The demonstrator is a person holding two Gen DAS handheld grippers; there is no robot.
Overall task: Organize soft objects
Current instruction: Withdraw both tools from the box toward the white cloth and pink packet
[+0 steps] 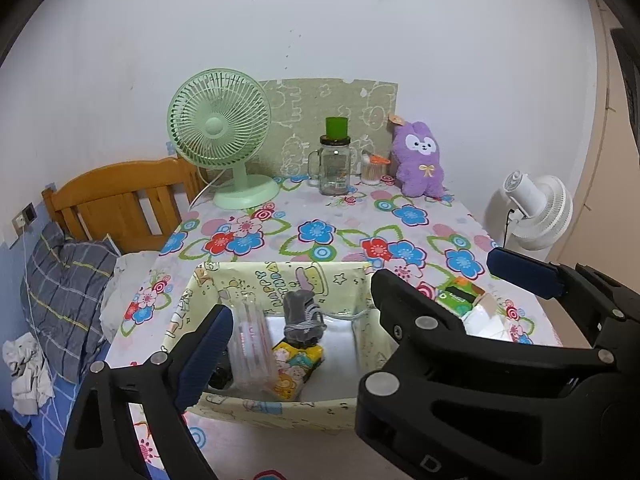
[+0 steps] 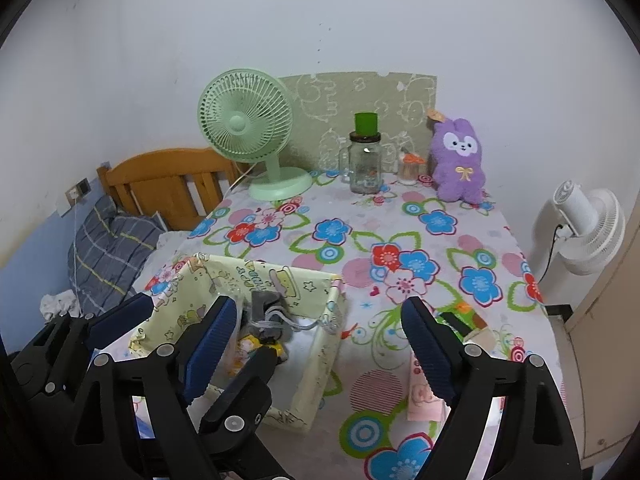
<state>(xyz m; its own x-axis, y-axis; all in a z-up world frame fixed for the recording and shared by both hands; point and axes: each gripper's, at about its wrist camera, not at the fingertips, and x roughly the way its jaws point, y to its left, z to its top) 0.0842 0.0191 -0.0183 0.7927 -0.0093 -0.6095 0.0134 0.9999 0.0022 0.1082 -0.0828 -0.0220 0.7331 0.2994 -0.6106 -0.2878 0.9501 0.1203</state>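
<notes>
A: Two grippers are above the near part of the table [image 2: 400, 240], and both have the jaws wide apart with nothing between the pads. The left gripper [image 1: 300, 316] hangs over the yellow fabric storage box [image 1: 200, 292]. The right gripper [image 2: 316, 344] is just beside that box, over the flowered cloth.

B: What lies in the box already?

A: A grey knitted piece with a cord [image 1: 302, 318], which I think is a small sock or shoe, on top of a yellow cartoon tissue pack [image 1: 294, 364]. A clear plastic packet [image 1: 250, 340] leans at the left side. The purple plush rabbit [image 2: 458, 160] sits far at the back, against the wall, near the glass jar with green lid [image 2: 366, 164] and the green desk fan [image 2: 248, 124].

B: So which step is now?

A: I judge that a drop into the box is finished and the next soft thing must be fetched. A green tissue pack [image 1: 460, 298] and some white paper lie near the right edge, and a pink packet [image 2: 424, 392] is under the right gripper.

B: How to do it well?

A: Take the near packs with the right gripper, from above, across the short side, and close gently because they squash. For the rabbit, reach over the cloth and stay apart from the jar, which could tip
</notes>
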